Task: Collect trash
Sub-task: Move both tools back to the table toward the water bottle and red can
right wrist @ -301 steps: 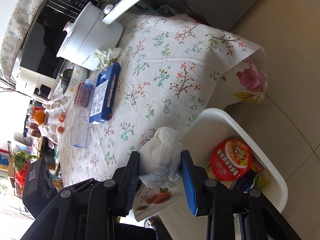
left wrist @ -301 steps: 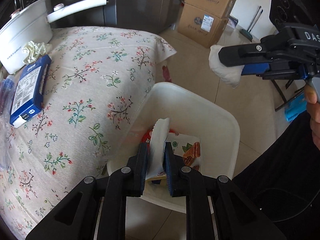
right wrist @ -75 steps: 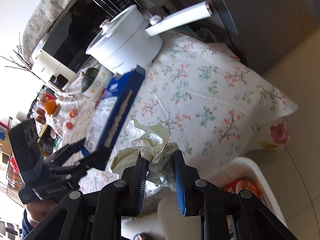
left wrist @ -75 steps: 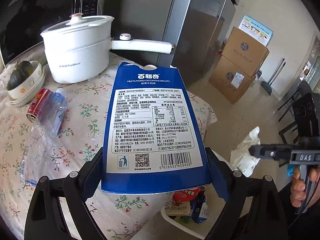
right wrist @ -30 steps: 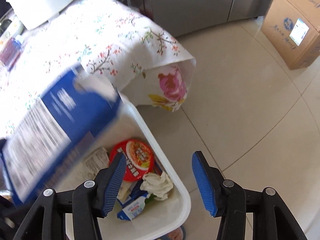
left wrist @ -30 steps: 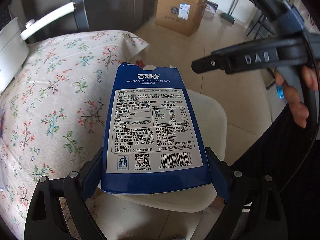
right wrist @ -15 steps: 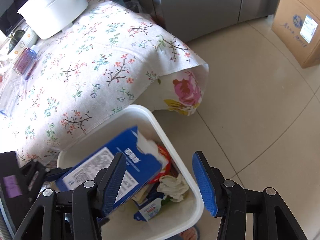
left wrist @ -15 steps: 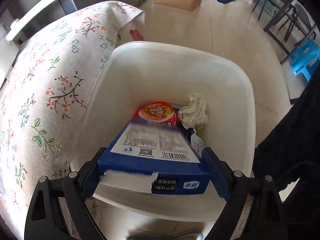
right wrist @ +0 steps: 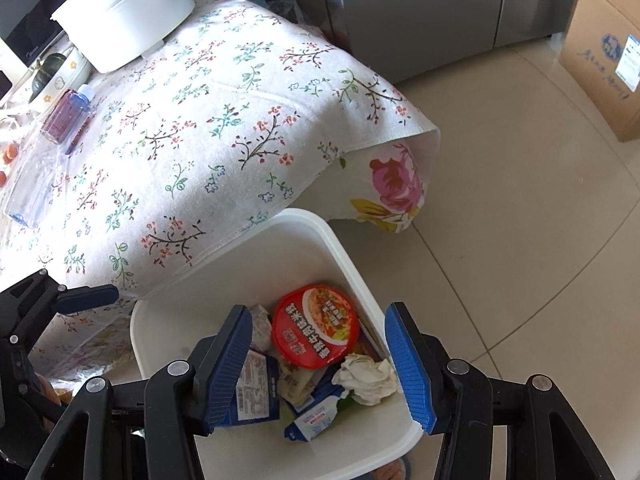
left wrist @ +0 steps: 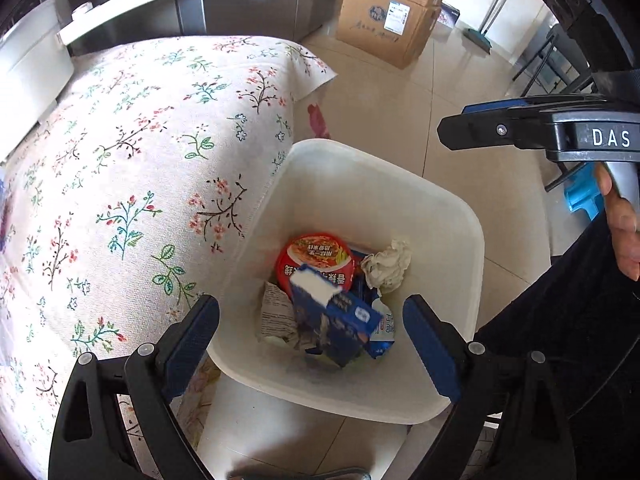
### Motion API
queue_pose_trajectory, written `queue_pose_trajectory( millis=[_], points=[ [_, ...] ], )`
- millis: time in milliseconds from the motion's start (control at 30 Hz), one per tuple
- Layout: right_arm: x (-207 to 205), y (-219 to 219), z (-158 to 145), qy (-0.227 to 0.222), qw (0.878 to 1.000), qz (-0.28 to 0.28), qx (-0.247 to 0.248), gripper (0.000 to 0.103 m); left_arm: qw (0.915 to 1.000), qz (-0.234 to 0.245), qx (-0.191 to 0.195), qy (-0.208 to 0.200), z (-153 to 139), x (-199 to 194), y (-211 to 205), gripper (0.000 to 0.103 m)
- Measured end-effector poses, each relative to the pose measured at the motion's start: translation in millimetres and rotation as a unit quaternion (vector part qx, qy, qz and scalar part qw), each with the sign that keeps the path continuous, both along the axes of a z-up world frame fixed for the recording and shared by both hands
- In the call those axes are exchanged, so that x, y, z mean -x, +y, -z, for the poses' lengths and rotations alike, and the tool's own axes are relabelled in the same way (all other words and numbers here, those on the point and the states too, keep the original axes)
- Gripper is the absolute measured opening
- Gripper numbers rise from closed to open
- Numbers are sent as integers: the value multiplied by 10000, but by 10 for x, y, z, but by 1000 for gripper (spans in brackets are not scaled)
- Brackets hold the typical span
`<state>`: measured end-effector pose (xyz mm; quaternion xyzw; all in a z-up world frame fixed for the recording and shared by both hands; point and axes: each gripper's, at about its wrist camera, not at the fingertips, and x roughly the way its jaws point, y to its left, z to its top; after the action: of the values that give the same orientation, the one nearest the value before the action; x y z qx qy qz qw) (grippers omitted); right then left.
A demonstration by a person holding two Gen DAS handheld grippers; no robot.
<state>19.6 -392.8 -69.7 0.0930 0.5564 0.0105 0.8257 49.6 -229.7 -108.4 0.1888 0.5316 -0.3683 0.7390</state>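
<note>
A white trash bin (left wrist: pixel 452 216) (right wrist: pixel 344 260) stands on the floor beside the table. Inside it lie the blue biscuit box (left wrist: pixel 336 324) (right wrist: pixel 256 392), a red noodle cup lid (left wrist: pixel 316 256) (right wrist: pixel 316 326), a crumpled white tissue (left wrist: pixel 386 266) (right wrist: pixel 366 378) and other wrappers. My left gripper (left wrist: pixel 312 336) is open and empty above the bin. My right gripper (right wrist: pixel 324 360) is open and empty above the bin; it also shows in the left wrist view (left wrist: pixel 532 128) at the right.
The table with a floral cloth (left wrist: pixel 120 152) (right wrist: pixel 192 136) holds a white pot (right wrist: pixel 124 12), a plastic bottle (right wrist: pixel 48 140) and a bowl (right wrist: pixel 60 72). Cardboard boxes (left wrist: pixel 392 12) (right wrist: pixel 604 52) stand on the tiled floor by the grey fridge (right wrist: pixel 420 8).
My left gripper has opened and the blue biscuit box has dropped into the bin. Before that my right gripper let the crumpled tissue fall into the bin.
</note>
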Motion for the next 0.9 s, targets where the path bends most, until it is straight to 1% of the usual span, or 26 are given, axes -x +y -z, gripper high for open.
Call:
queue_pose_trajectory(
  millis=[167,333,467,600,667,833,900],
  points=[
    [-7,3,2,-4,10000,2,23,60,9998,47,16,-184,-89,15,23,94],
    [-14,-3,16,9,10000,18,27,60,9993,-232,227,-206,-234,-103,127,95],
    [-30,-1,30,4,10000,22,6,60,9970,-548,399,-360,-410,-227,281,94],
    [-55,35,27,-39,10000,-14,-44,60,9919,-952,672,-497,-591,-391,486,94],
    [-72,53,17,-76,9999,-9,-68,60,9885,-1170,739,-605,-692,-451,611,94],
    [-157,142,21,-85,9997,-46,-230,60,9796,-1616,592,-1035,-856,-608,939,94],
    [-204,205,22,-71,9994,-85,-325,60,9747,-1836,497,-1175,-919,-698,1112,94]
  ],
)
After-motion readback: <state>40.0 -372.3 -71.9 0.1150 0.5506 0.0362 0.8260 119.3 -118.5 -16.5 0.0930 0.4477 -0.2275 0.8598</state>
